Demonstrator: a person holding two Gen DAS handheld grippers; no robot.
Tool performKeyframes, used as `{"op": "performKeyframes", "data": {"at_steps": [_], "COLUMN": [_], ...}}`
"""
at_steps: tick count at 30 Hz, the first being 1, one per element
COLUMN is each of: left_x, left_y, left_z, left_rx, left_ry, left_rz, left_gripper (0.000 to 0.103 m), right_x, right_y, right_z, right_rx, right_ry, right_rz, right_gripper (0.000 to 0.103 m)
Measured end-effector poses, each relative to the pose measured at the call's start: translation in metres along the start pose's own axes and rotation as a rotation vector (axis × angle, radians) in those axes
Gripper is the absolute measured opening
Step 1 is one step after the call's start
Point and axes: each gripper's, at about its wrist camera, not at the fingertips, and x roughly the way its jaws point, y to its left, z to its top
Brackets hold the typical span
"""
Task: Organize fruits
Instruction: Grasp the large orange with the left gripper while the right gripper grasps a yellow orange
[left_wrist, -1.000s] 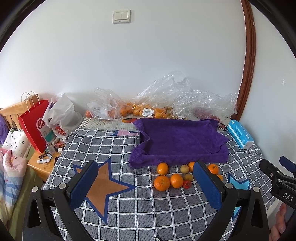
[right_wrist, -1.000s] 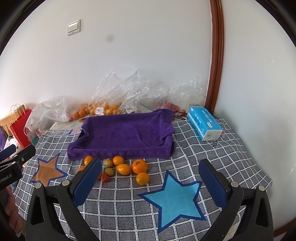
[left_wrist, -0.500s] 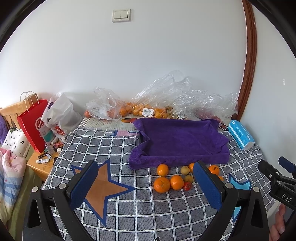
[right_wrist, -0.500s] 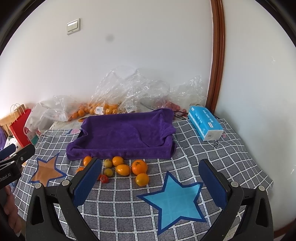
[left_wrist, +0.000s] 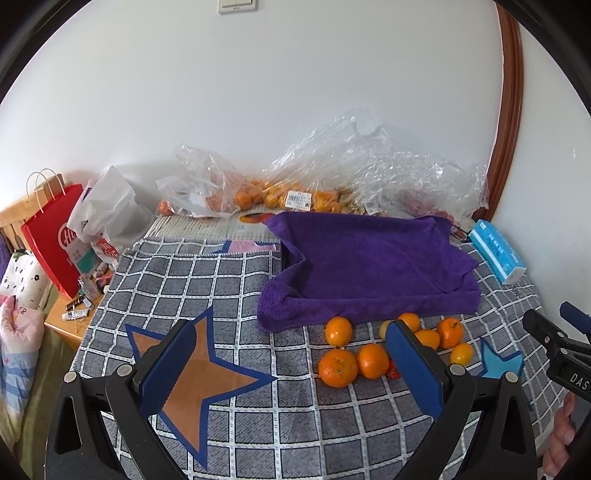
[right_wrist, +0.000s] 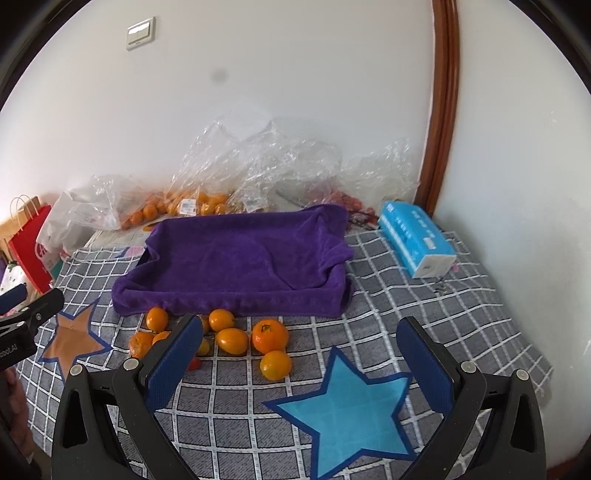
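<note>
Several small oranges (left_wrist: 338, 367) (right_wrist: 269, 336) and a red cherry tomato (right_wrist: 194, 363) lie loose on the grey checked cloth, just in front of a tray draped in a purple towel (left_wrist: 373, 266) (right_wrist: 240, 258). My left gripper (left_wrist: 291, 365) hovers open over the cloth near the orange star (left_wrist: 195, 369), with its right finger beside the fruit pile. Above the blue star (right_wrist: 351, 402) my right gripper (right_wrist: 299, 365) is open with nothing between its fingers, and its left finger hides part of the pile.
Clear plastic bags of oranges (left_wrist: 266, 192) (right_wrist: 192, 203) line the wall behind the tray. A blue tissue pack (left_wrist: 496, 254) (right_wrist: 415, 236) sits at the right. A red paper bag (left_wrist: 55, 236) and white bag stand left, beyond the table edge.
Both grippers have edged forward and slightly down toward the fruit pile; the fruit and tray look a little nearer. Nothing was grasped.
</note>
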Motion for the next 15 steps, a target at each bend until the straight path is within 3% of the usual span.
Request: {"op": "performKeyframes", "data": {"at_steps": [4,8,11,15], "left_x": [0.021,0.04,0.054,0.065], "left_y": [0.006,0.011,0.015,0.022], "left_z": [-0.005,-0.009,-0.012,-0.016], "left_rx": [0.0,0.006,0.02,0.023], "left_ry": [0.028,0.053,0.074,0.117], "left_rz": [0.013,0.031,0.057,0.048], "left_gripper": [0.102,0.102,0.102,0.101], "right_x": [0.024,0.047,0.065,0.083], "right_y": [0.001,-0.001,-0.004,-0.01], "right_z": [-0.006,-0.015,-0.023,-0.036], "right_rx": [-0.02,-0.038,-0.034,0.011], "right_ry": [0.022,0.051,0.084,0.127], "right_rz": [-0.037,0.003,-0.033,0.032], "right_gripper": [0.103,0.103,0.103,0.101]}}
